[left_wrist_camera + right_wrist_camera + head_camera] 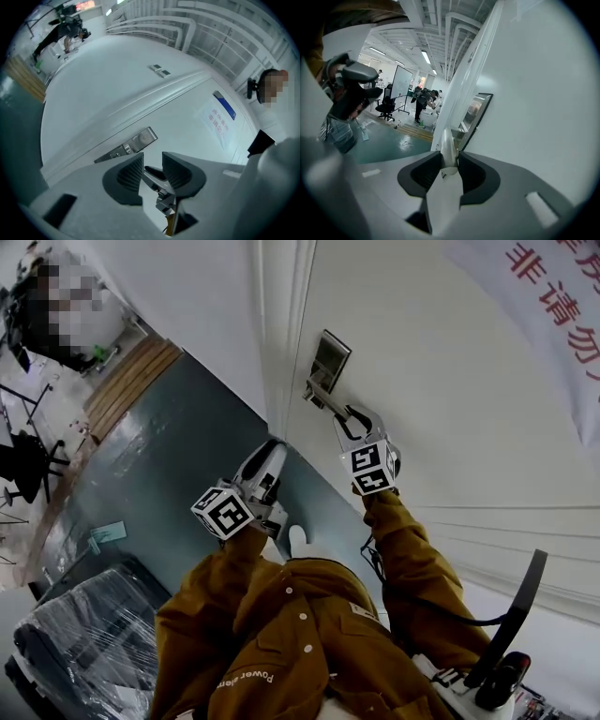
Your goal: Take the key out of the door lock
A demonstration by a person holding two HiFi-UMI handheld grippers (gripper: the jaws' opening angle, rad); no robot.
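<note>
A silver lock plate [329, 356] sits on the white door [450, 409], and a lever handle [322, 395] runs from it toward me. My right gripper [349, 416] is shut on that handle; in the right gripper view the pads clamp the silver lever [447, 147] just below the plate [476, 111]. Lower down and left of the handle, my left gripper [272, 448] hangs near the door's edge. Its jaws stand open and nothing lies between the pads [130, 172]. Through the gap I see the right gripper on the handle. The lock plate [136, 142] lies ahead of it. I cannot make out the key.
A white banner with red characters [553, 296] hangs on the door. The door frame [281, 343] runs beside the teal floor [150, 474]. A plastic-wrapped bundle [84, 634] and a wooden step [131, 371] lie to the left. A person [272, 89] stands at the right.
</note>
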